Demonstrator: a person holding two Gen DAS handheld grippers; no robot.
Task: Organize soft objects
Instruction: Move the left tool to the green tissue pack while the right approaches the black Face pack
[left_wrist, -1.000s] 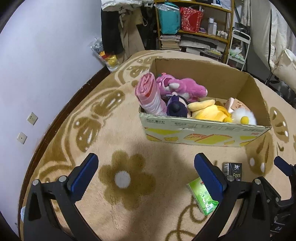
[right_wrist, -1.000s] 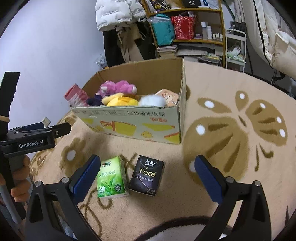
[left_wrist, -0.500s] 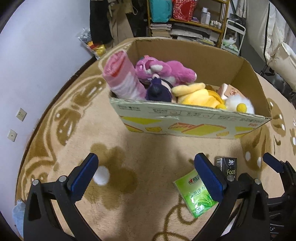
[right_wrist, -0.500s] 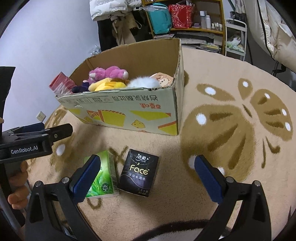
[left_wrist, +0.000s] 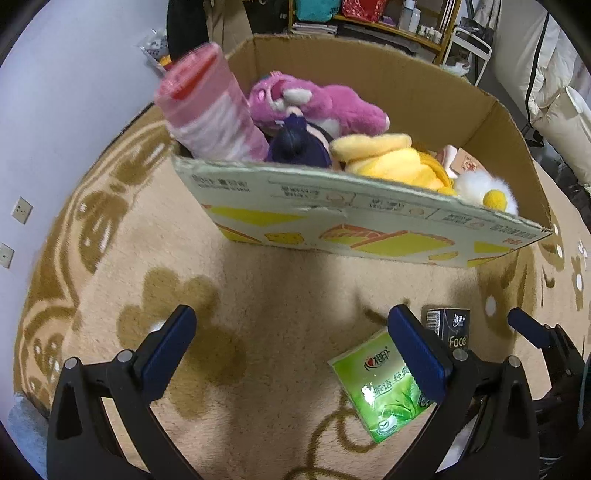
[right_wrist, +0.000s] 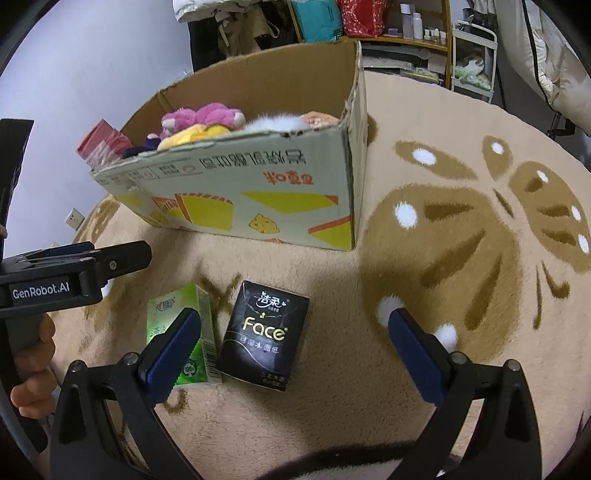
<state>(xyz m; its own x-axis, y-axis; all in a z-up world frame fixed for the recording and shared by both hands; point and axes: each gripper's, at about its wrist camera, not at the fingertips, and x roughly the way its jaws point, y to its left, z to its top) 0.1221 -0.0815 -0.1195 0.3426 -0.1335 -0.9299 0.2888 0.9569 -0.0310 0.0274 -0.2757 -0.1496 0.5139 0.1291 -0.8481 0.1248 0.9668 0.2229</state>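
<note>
Below, the right gripper (right_wrist: 291, 350) is held with its fingers (right_wrist: 173, 345) spread wide and empty above the rug (right_wrist: 461, 206); a black tissue pack (right_wrist: 264, 334) is seen between them, touching a green tissue pack (right_wrist: 184, 314) partly hidden by the left-hand finger. Likewise the left gripper (left_wrist: 291, 350) is spread wide with nothing held. Beyond both packs a cardboard box (left_wrist: 332, 221) is set on the rug, filled with a pink plush toy (left_wrist: 317, 103), a yellow plush toy (left_wrist: 391, 162) and a pink roll (left_wrist: 210, 107).
</note>
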